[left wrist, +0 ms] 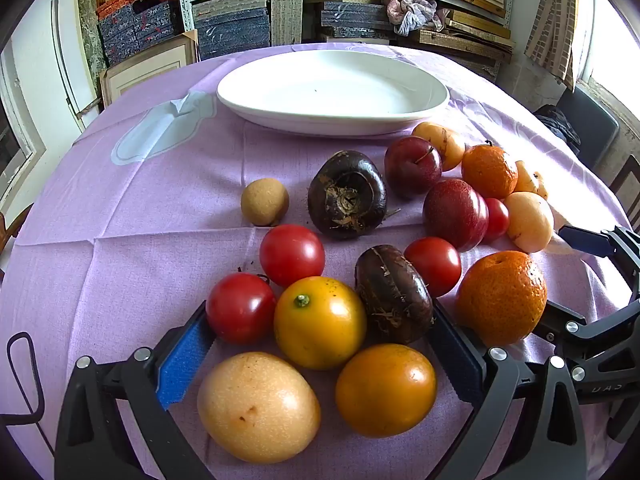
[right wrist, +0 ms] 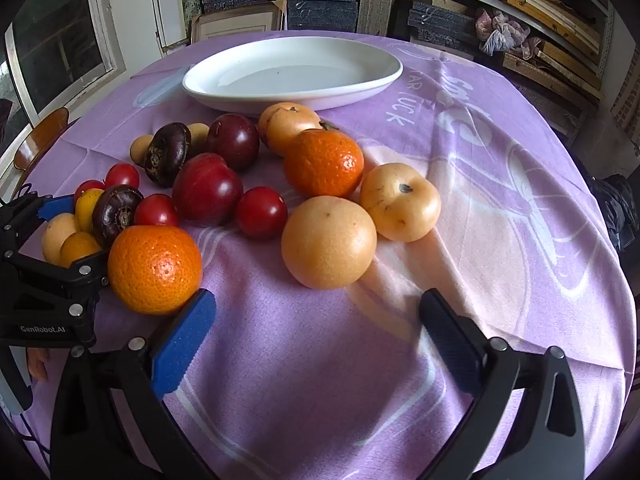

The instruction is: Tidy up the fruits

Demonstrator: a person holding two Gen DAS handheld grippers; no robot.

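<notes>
Lilac cloth covers the table, and the fruit lies scattered over it at the near side of a white oval plate that holds nothing. Counted across the two views — two tangerines, two dark red plums, four red cherry tomatoes, two yellow-orange tomatoes, two blackish water chestnuts with dry husk scraps, and several pale tan round fruits.

In the left wrist view the left gripper has its jaws wide apart, straddling a cluster: a yellow tomato with a green stem scar in the middle, a red tomato touching the blue pad at 9 o'clock, a water chestnut against the dark pad at 3 o'clock. A pale fruit and an orange tomato sit nearer the camera, between the fingers.

The right gripper is also open, clamped on nothing. One tangerine rests just beside its blue pad at 10 o'clock; a large pale fruit lies ahead at 12 o'clock. The second tangerine sits further on, near the plate.
</notes>
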